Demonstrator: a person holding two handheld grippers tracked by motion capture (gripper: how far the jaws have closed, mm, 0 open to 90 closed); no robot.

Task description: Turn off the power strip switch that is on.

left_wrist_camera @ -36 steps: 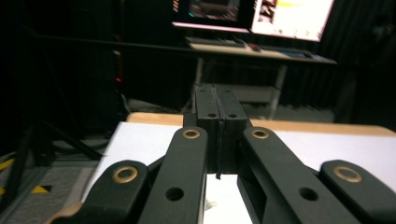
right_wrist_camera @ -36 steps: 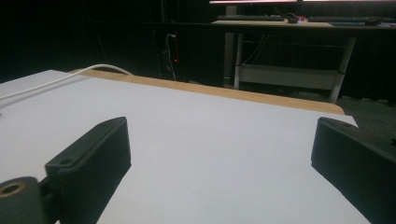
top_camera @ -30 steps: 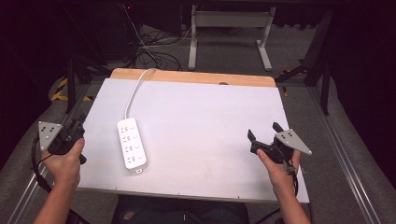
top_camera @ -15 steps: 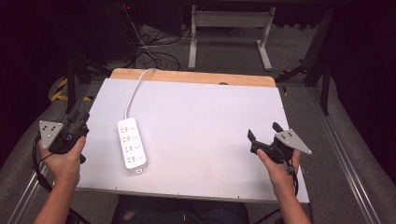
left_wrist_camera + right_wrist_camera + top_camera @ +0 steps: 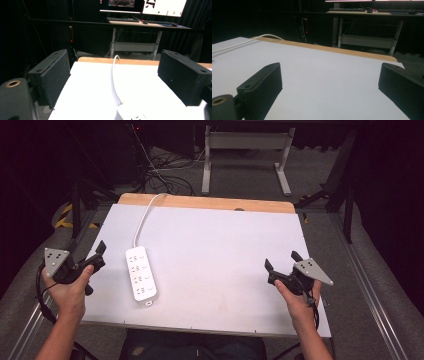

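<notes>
Power strip lies flat on white bench, left-of-centre, long axis running near-to-far w/ slight tilt; cord end points to far edge. White cord leaves far end of strip, curves up over wooden strip at bench's far edge and drops out of sight behind it. Four socket rows on top face; markings too small to read.

Left gripper held in left hand at bench's left edge, just beside strip, not touching; jaws wide apart, nothing between. Left gripper view: only near corner of strip visible, cut off at bottom, overexposed; cord runs away betw. jaws toward far edge.

Right gripper in right hand near bench's right-front area, well apart from strip; jaws spread, empty. Right gripper view: bare bench surface betw. jaws, cord seen at far left, strip body cut off.

Bkgd dark; desk w/ monitors beyond, detail unclear
</notes>
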